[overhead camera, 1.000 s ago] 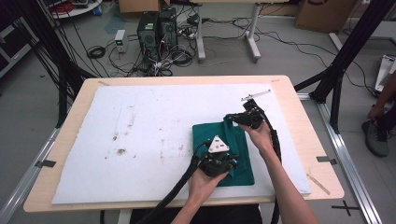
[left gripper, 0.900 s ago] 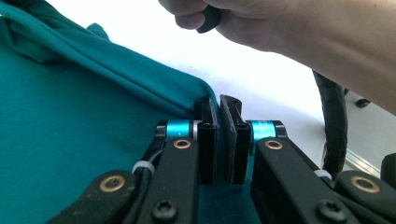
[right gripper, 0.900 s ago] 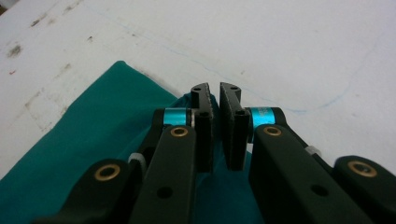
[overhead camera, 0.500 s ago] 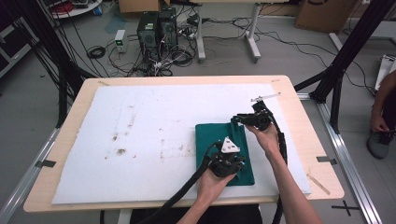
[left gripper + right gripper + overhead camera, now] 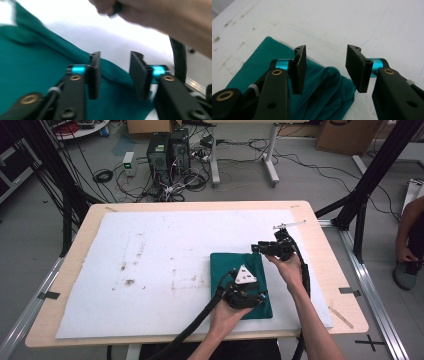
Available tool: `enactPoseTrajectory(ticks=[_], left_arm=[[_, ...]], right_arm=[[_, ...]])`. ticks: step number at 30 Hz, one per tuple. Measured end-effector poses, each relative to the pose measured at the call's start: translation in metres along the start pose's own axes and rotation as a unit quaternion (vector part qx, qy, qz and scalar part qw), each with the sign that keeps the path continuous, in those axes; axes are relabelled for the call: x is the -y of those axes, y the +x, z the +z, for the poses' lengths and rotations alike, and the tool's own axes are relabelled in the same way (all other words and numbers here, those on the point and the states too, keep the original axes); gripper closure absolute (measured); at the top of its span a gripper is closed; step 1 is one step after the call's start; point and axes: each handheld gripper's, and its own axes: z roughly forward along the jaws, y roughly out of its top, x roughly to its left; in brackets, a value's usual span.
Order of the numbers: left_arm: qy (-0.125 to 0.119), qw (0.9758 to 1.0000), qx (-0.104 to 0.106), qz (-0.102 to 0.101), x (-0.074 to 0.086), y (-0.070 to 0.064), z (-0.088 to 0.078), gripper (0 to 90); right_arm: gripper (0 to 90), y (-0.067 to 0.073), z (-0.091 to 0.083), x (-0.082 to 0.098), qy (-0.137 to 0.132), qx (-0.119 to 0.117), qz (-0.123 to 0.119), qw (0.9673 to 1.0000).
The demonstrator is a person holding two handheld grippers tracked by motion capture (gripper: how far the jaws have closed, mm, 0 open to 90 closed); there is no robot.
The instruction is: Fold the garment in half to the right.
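A dark green cloth [image 5: 222,265] lies folded flat on the white sheet, right of the table's middle. My left gripper [image 5: 250,292] rests over its near right part, with the grey plate [image 5: 245,275] on top. Its jaws have just been opening. In the left gripper view the left gripper [image 5: 115,65] stands open over the cloth [image 5: 30,57], with nothing pinched. My right gripper [image 5: 260,249] sits at the cloth's far right corner. Its jaws have also just been opening. The right gripper [image 5: 325,57] is open above a bunched fold of cloth [image 5: 324,85].
The white foam sheet [image 5: 150,250] covers most of the wooden table [image 5: 85,230]. A thin metal rod [image 5: 289,225] lies near the far right corner. Computers [image 5: 165,150] and cables stand on the floor behind. Someone's leg and shoe [image 5: 407,265] are at the right.
Both grippers were shut on the cloth's right side and now stand open, the cloth lying flat. The right gripper has drifted slightly to the right.
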Motion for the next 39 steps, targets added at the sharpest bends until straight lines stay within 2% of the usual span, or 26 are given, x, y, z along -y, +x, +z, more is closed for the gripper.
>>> enactPoseTrajectory(ticks=[4,6,9,11,14,16,17,18,20,22,25,28,30,33,34,35,37,38,39], left_arm=[[-0.011,0.9992,-0.037,-0.005,-0.007,0.025,-0.023,57.3],[-0.011,0.9976,-0.068,-0.012,-0.008,0.041,-0.031,57.4],[-0.009,0.9938,-0.108,-0.023,-0.01,0.066,-0.037,58.1],[-0.007,0.9906,-0.134,-0.027,-0.01,0.081,-0.036,60.1],[0.008,0.9875,-0.151,-0.045,-0.007,0.104,-0.028,61.2],[0.013,0.9863,-0.155,-0.056,-0.004,0.116,-0.022,61.7],[0.018,0.9845,-0.165,-0.057,-0.003,0.121,-0.019,62.1],[0.022,0.9828,-0.172,-0.063,-0.003,0.125,-0.017,62.1],[0.01,0.9799,-0.185,-0.074,-0.001,0.133,-0.016,62.4],[0.012,0.9776,-0.193,-0.083,0.001,0.141,-0.015,62.5],[0.022,0.9762,-0.197,-0.086,0.004,0.146,-0.012,62.3],[0.035,0.9747,-0.206,-0.08,0.006,0.146,-0.011,61.8],[0.038,0.9739,-0.213,-0.07,0.005,0.144,-0.011,60.6],[0.029,0.9741,-0.215,-0.066,0.002,0.139,-0.02,57.7],[0.02,0.9758,-0.208,-0.064,0.001,0.136,-0.025,57.6],[0.011,0.9787,-0.196,-0.062,0.001,0.132,-0.03,57.6],[-0.002,0.9835,-0.175,-0.046,0.002,0.122,-0.041,57.6],[-0.007,0.9866,-0.158,-0.039,0.004,0.117,-0.046,58.2],[-0.008,0.9899,-0.136,-0.039,0.006,0.113,-0.05,60.0]], right_arm=[[50.3,-0.001,0.006,0.003,0.021,0.005,0.005,0.9998],[60.8,-0.003,0.008,0.005,0.03,0.009,0.004,0.9995],[74.7,-0.001,0.006,0.006,0.035,0.046,-0.01,0.9983],[80.9,-0.002,0.004,0.009,0.03,0.063,-0.015,0.9975],[80.7,-0.007,0.005,0.015,0.036,0.071,-0.013,0.9968],[78.3,-0.01,0.007,0.019,0.038,0.071,-0.004,0.9967],[76.5,-0.011,0.007,0.02,0.04,0.074,-0.001,0.9965],[71.9,-0.011,0.008,0.021,0.039,0.076,0.001,0.9963],[62.1,-0.012,0.006,0.021,0.031,0.093,0.013,0.9951],[63.0,-0.011,0.001,0.021,0.013,0.095,0.025,0.995],[70.1,-0.006,-0.005,0.02,-0.017,0.099,0.015,0.9949],[71.3,-0.009,0.004,0.021,0.017,0.115,0.001,0.9932],[71.1,-0.013,0.01,0.024,0.033,0.117,0.003,0.9926],[66.9,-0.012,0.005,0.025,0.019,0.132,0.009,0.991],[65.1,-0.011,0.0,0.026,0.008,0.139,0.014,0.9902],[65.1,-0.009,-0.005,0.026,-0.004,0.143,0.017,0.9896],[65.6,-0.003,-0.017,0.029,-0.026,0.129,0.013,0.9912],[66.8,0.002,-0.023,0.031,-0.038,0.114,0.005,0.9928],[68.0,0.008,-0.027,0.035,-0.044,0.093,-0.002,0.9947]])
